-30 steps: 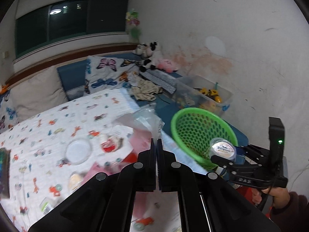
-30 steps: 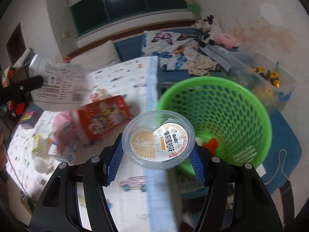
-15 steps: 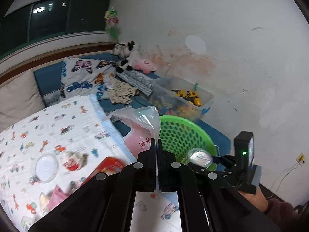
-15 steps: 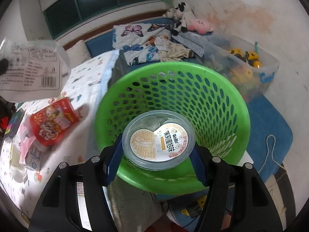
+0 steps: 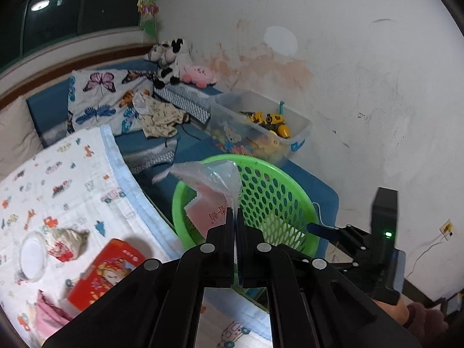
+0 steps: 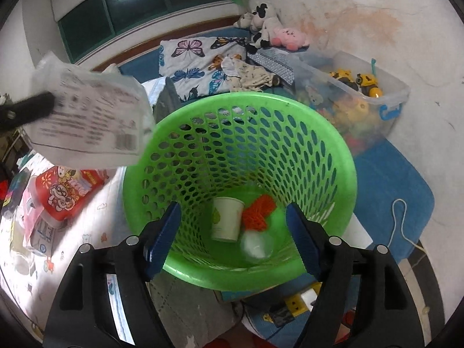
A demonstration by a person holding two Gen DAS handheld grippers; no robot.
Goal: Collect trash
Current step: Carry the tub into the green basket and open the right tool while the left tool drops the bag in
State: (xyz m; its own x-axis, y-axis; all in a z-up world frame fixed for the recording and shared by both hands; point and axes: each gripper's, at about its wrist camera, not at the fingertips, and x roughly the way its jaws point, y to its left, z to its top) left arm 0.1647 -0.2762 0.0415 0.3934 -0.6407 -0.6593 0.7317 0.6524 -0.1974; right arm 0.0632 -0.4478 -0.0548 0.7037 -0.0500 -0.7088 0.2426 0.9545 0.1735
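- the plastic bag (image 5: 216, 184) is pinched in the shut left gripper (image 5: 235, 217), hanging at the near rim of the green basket (image 6: 345, 156).
- the right gripper (image 6: 232, 232) has just been opening; nothing is between its fingers.
- the bag is best carried over the basket's middle before release.

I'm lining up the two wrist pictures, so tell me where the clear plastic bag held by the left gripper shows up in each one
Left wrist view: the clear plastic bag is at centre, rising from the shut left gripper in front of the green basket.
Right wrist view: the bag is at upper left, beside the basket's rim.
Shared landmark: the green basket, with the clear toy bin behind it.
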